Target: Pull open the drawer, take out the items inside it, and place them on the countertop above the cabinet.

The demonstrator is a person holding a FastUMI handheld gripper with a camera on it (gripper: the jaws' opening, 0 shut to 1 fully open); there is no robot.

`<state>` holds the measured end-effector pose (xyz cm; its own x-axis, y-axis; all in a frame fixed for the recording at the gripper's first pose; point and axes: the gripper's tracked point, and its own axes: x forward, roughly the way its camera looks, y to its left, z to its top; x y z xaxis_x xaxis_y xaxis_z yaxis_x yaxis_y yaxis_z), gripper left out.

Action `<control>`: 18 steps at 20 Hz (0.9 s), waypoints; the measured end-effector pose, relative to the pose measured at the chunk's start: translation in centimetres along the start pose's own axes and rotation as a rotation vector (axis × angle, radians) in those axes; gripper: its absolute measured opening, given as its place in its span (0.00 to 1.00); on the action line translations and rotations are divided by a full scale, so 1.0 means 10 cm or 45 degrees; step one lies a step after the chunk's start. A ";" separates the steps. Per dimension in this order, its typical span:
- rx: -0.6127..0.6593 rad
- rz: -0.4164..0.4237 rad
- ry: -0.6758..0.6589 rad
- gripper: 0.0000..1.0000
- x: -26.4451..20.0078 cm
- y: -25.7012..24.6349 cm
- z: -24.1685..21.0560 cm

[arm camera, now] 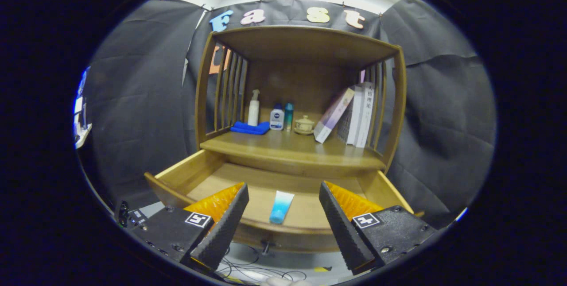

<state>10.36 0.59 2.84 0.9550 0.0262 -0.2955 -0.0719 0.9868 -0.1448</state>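
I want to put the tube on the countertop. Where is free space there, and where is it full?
The countertop is bare along its front edge, ahead of the bottles and the small lidded pot. The back is crowded: blue cloth, spray bottle, books. The hand-held gripper is open, the tube lying in the drawer between its fingers.

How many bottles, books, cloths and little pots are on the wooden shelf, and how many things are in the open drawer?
Bottles: 3 (white spray bottle, white bottle with blue label, teal bottle)
Books: 3 (leaning pale book, two upright white books)
Blue folded cloths: 1
Small lidded ceramic pots: 1
Blue tubes in the drawer: 1
Total: 9
Gripper open, tube between its fingers.
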 end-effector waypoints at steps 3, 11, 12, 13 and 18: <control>-0.035 0.065 0.073 1.00 0.32 0.05 0.28; -0.005 0.110 0.533 1.00 1.37 0.03 0.17; 0.017 0.112 0.608 1.00 1.43 0.02 0.07; 0.044 0.109 0.682 1.00 1.50 0.01 -0.04; 0.111 0.077 1.016 0.95 1.64 -0.02 -0.67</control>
<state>24.11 -0.25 -8.29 0.4543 -0.0096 -0.8908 -0.0624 0.9971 -0.0425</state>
